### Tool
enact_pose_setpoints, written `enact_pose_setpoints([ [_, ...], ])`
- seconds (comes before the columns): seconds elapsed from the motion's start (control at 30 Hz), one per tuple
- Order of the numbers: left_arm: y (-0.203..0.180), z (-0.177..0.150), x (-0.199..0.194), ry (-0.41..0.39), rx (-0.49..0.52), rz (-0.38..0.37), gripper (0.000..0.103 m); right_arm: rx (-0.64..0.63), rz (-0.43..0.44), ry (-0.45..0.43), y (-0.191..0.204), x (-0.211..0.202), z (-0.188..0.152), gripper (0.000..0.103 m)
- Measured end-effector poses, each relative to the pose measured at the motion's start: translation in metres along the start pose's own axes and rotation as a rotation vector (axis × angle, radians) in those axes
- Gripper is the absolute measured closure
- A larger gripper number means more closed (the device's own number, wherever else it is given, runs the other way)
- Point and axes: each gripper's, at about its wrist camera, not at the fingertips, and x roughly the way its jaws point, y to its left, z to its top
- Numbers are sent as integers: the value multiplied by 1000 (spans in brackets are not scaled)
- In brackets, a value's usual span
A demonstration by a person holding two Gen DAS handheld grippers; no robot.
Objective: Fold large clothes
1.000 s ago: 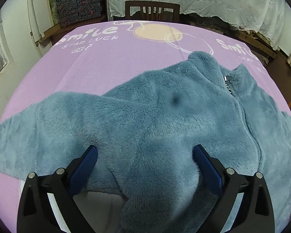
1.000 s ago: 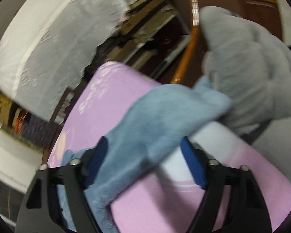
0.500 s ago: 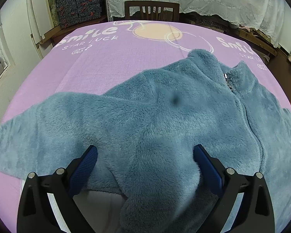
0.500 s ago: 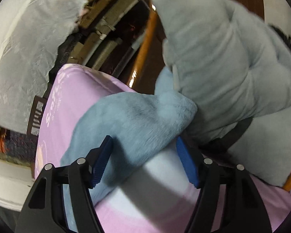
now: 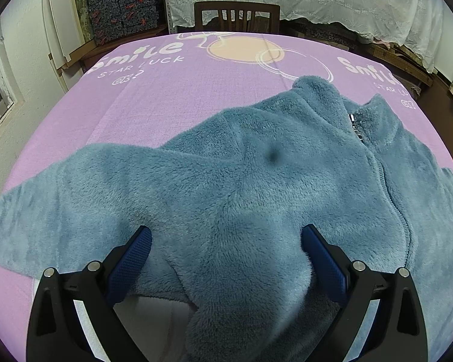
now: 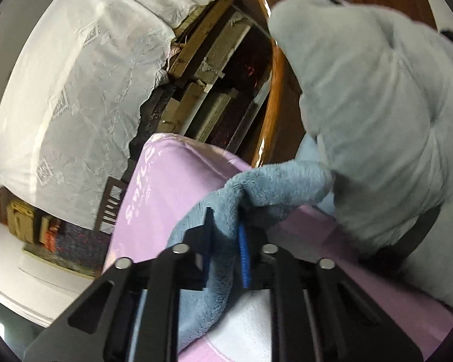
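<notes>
Fleece jacket (image 5: 241, 187) lies spread on the purple cloth (image 5: 166, 96). My left gripper (image 5: 226, 241) is spread wide over its hem. My right gripper (image 6: 225, 226) is closing, clamping a sleeve (image 6: 271, 187) at the cloth's edge.

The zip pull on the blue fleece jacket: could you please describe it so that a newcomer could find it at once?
On the purple printed bedsheet lies a fluffy blue fleece jacket. Follow its front zip up to the raised collar; there sits the small silvery zip pull, the only shiny metal on the plush cloth.
</notes>
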Motion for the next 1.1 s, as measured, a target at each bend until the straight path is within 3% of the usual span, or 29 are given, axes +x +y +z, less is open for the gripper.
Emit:
enact_pose_setpoints([
  [0.3, 0, 0, 0, 0, 0, 1, 3, -251, 18, -30, 79, -39, -34, 95],
  [0.63, 0, 0, 0, 0, 0, 0, 3, -430, 97, 62, 172, -37, -110, 94],
  [0.87, 0, 0, 1, -1, 0, 1, 3, -498, 102, 209, 193, -7, -166, 94],
  [1.1, 0, 0, 1, -1, 0, 1, 3, -603, 33, 486, 190, 26, -217, 82],
])
